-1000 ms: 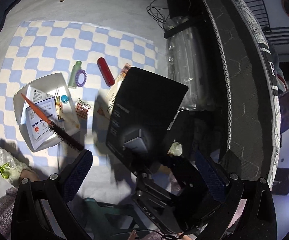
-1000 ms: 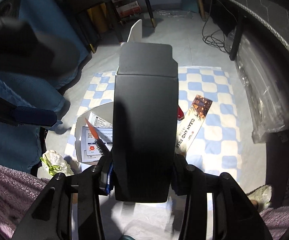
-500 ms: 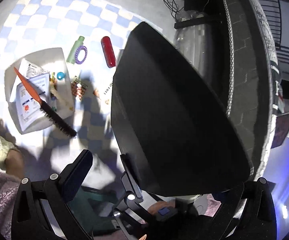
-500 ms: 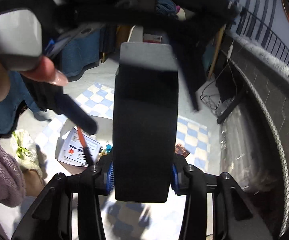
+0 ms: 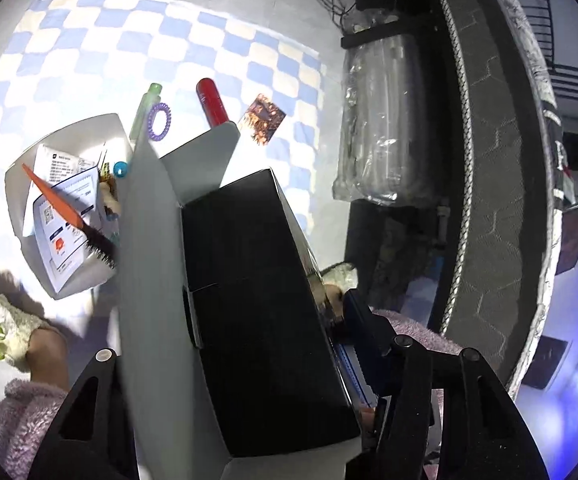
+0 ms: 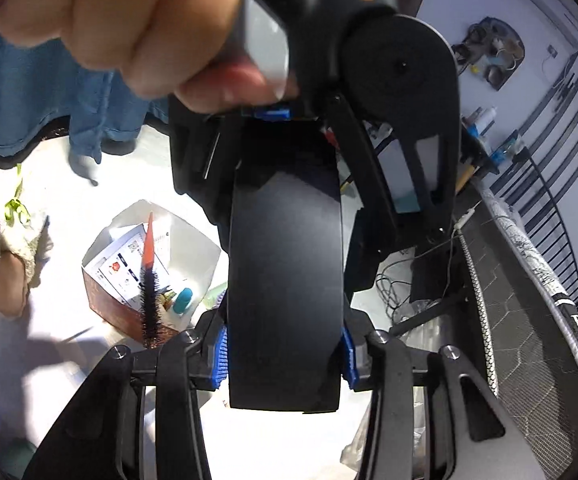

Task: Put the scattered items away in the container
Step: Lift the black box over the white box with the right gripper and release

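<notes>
**Black box held between both tongs above the checked mat**

The right tongs (image 6: 285,354) grip the black box (image 6: 285,272) across its width, blue pads (image 6: 219,354) pressed against both its sides, the box running away from the camera. At its far end sit the left tongs (image 6: 289,114), gripped by a hand (image 6: 129,20) that fills the top of the right wrist view.

In the left wrist view the box (image 5: 257,300) lies between the left tongs (image 5: 229,360), with its pale open flap (image 5: 157,280) to the left. These tongs have just been closing around the box; the right finger's blue pad (image 5: 349,364) lies along the box's edge, the left pad is hidden, so whether they press I cannot tell.

On the floor, the white container (image 5: 21,168) sits on the left of the mat (image 5: 89,40), holding leaflets (image 5: 65,216) and an orange-handled brush (image 5: 73,216) that juts past the rim. Just right of it lie a green bottle (image 5: 145,112), a purple coil tie (image 5: 159,120), a red tube (image 5: 211,100) and a printed packet (image 5: 263,118). A blue cap (image 5: 121,169) is at the container's right edge.
</notes>
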`<state>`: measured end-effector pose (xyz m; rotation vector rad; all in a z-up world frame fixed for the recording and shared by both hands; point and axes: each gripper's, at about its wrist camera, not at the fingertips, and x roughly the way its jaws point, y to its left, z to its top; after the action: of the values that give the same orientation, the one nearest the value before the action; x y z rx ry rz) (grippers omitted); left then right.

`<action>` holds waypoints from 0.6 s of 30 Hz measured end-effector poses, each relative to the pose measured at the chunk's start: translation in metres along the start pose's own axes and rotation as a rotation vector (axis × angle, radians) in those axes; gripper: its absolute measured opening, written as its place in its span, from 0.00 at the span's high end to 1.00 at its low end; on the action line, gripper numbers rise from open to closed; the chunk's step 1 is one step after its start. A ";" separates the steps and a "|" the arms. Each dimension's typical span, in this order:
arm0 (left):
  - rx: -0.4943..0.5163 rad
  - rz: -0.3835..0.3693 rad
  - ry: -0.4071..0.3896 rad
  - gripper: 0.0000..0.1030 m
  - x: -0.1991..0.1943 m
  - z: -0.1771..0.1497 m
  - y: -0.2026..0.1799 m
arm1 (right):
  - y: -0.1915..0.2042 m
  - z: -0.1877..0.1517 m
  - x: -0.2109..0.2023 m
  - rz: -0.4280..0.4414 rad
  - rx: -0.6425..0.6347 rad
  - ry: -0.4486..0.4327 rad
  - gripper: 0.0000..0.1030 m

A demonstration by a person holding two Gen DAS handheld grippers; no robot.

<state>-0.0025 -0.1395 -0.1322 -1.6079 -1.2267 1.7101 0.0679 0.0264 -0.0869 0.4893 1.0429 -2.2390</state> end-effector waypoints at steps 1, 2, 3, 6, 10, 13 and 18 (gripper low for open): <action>-0.023 -0.018 -0.006 0.48 0.000 -0.003 0.004 | 0.001 0.000 0.000 -0.006 -0.014 -0.001 0.58; -0.054 -0.039 -0.013 0.50 -0.001 -0.004 0.009 | 0.002 0.001 0.000 -0.006 -0.029 0.000 0.58; -0.089 -0.060 -0.020 0.52 -0.002 -0.004 0.015 | 0.003 0.002 0.001 -0.006 -0.043 0.001 0.58; -0.178 -0.081 -0.056 0.60 -0.011 -0.006 0.038 | 0.008 0.004 -0.001 -0.025 -0.065 -0.005 0.47; -0.211 -0.056 -0.134 0.61 -0.027 -0.007 0.049 | 0.021 0.000 -0.007 -0.067 -0.135 -0.058 0.38; -0.227 -0.028 -0.172 0.61 -0.035 -0.009 0.056 | 0.022 0.000 -0.006 -0.054 -0.146 -0.064 0.38; -0.216 0.173 -0.248 0.61 -0.037 -0.012 0.036 | -0.006 -0.003 0.007 0.035 0.023 0.031 0.34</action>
<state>0.0240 -0.1847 -0.1424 -1.7061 -1.4708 1.9916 0.0590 0.0291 -0.0886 0.5495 1.0180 -2.2213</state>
